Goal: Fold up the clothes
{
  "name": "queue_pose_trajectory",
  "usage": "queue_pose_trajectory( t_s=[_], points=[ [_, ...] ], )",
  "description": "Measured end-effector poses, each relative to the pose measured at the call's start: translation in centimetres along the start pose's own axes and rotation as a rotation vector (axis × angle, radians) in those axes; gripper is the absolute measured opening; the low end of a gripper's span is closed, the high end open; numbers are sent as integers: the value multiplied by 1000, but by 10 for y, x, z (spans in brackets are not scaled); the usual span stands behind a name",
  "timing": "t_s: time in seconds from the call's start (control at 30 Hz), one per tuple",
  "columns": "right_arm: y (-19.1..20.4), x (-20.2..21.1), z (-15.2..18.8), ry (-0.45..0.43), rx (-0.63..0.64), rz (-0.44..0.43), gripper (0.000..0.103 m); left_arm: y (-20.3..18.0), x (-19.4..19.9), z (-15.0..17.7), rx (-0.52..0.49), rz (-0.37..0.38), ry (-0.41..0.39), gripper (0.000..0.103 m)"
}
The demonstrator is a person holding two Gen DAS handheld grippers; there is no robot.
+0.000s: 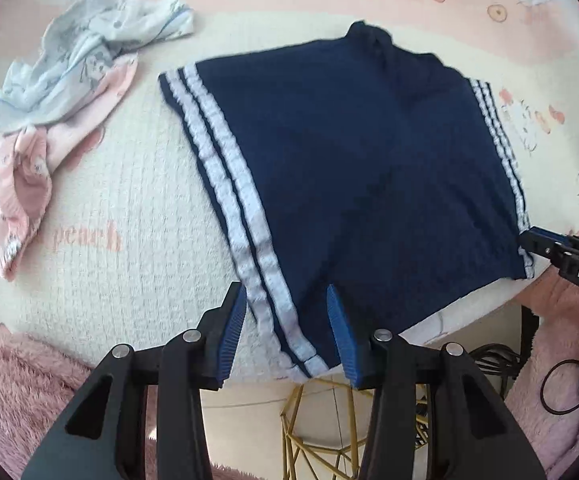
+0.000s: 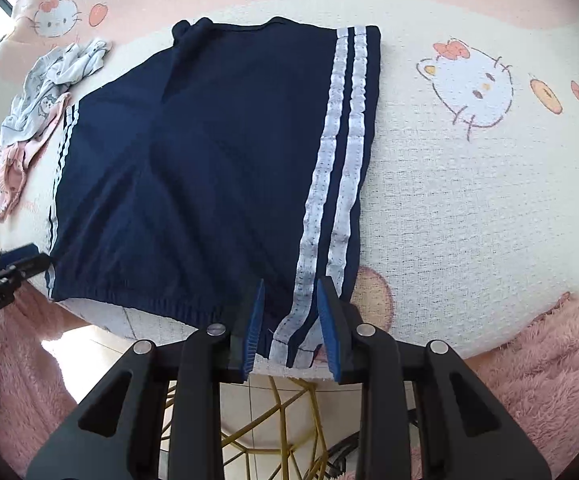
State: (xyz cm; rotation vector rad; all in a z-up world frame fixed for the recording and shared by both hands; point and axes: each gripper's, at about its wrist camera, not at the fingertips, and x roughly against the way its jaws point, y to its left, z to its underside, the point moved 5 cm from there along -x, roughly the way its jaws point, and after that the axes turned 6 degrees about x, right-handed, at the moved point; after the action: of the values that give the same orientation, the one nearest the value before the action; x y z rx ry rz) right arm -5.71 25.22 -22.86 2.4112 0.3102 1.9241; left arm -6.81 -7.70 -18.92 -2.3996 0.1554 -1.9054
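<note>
Navy shorts with two white side stripes lie flat on the cartoon-cat tablecloth, waistband at the near table edge. My left gripper stands open, its blue pads on either side of the left striped waistband corner without pressing it. In the right wrist view the same shorts fill the middle. There my right gripper is open, straddling the right striped corner, and the cloth between its pads lies flat. Each gripper also shows in the other's view: the right gripper and the left gripper.
A crumpled pile of light blue and pink clothes lies at the far left of the table, apart from the shorts. Pink fluffy sleeves frame the near edge. A gold wire frame and tiled floor show below the table edge.
</note>
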Motion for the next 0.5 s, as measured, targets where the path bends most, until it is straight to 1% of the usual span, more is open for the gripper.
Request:
queue_pose_trajectory(
  t_s=[0.07, 0.13, 0.2, 0.23, 0.3, 0.37, 0.43, 0.5],
  points=[
    [-5, 10, -11, -21, -19, -35, 27, -8, 7, -20, -32, 37, -42, 44],
    [-13, 22, -33, -61, -4, -21, 27, -16, 13, -42, -62, 71, -84, 43],
    [-23, 31, -56, -95, 12, -1, 27, -34, 5, -72, -74, 92, -108, 42],
    [-29, 30, -68, -98, 12, 8, 28, -42, 4, -85, -83, 101, -118, 42],
    [-40, 23, -91, -95, 17, 42, 28, -57, 0, -110, -103, 118, -138, 35],
    [-48, 11, -110, -96, 29, 86, 28, -76, -13, -134, -127, 132, -164, 31],
    [-57, 0, -125, -99, 42, 96, 28, -96, -28, -156, -150, 131, -166, 30],
    [-57, -11, -136, -110, 68, 109, 28, -115, -44, -179, -171, 132, -167, 29]
  ],
)
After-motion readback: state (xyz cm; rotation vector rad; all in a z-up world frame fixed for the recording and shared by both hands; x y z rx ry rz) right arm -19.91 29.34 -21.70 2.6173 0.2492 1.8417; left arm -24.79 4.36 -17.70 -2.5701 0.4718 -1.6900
